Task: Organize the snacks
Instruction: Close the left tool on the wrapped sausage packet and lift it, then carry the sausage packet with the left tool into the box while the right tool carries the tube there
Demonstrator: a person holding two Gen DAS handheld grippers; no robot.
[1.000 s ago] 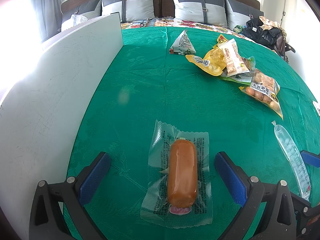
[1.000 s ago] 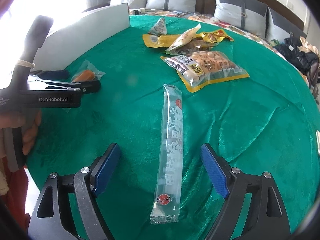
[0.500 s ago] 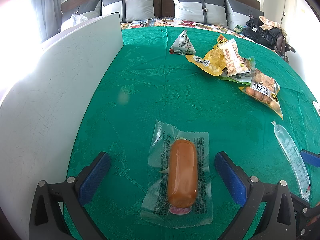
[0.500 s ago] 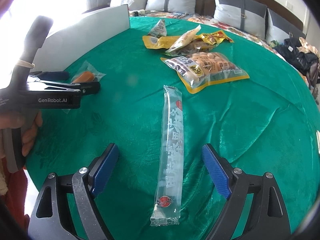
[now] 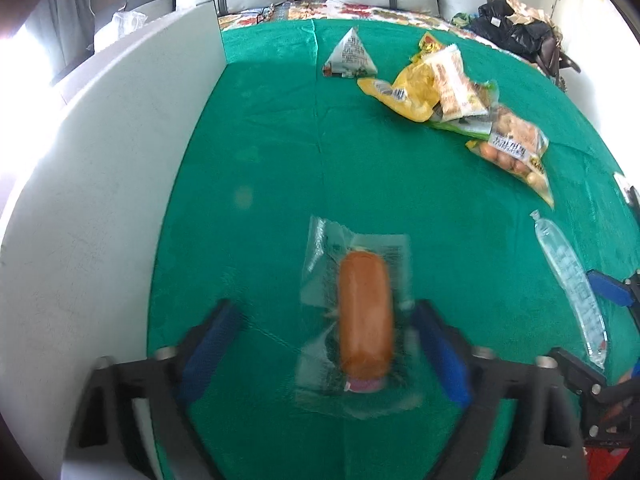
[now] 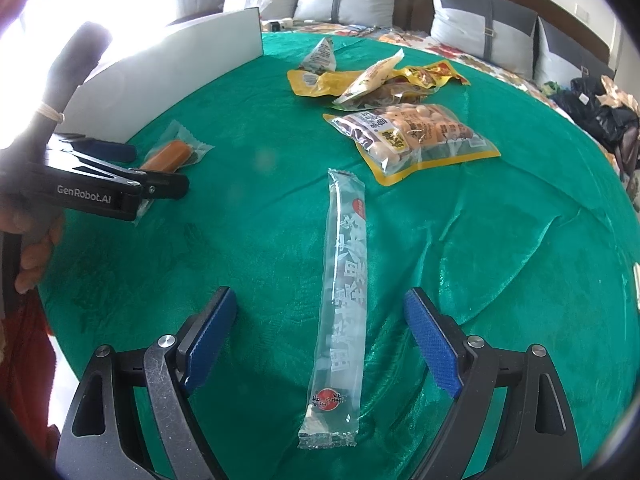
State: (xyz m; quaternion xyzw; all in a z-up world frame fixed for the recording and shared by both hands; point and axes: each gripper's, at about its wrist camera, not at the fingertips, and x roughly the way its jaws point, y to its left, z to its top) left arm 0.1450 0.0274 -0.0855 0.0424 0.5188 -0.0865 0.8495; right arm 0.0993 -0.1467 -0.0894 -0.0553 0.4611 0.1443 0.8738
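Observation:
An orange sausage in a clear wrapper (image 5: 364, 312) lies on the green cloth between the fingers of my left gripper (image 5: 324, 346). Its jaws are closing. The right pad is at the wrapper's edge and the left pad is still well clear of it. The picture is blurred there. In the right wrist view the same sausage (image 6: 168, 154) shows at the left, with the left gripper (image 6: 148, 168) over it. My right gripper (image 6: 322, 338) stands open astride a long clear snack stick (image 6: 344, 300), touching nothing.
A white board (image 5: 100, 200) stands upright along the left side of the green cloth (image 5: 320, 152). Further back lie a triangular packet (image 5: 352, 54), a yellow bag (image 5: 412, 88) under a pale packet, and a bag of round snacks (image 6: 412, 136). Pillows line the far end.
The left gripper's jaws have come closer together around the sausage, and its view has tipped slightly and blurred. The right gripper and the long stick have not moved.

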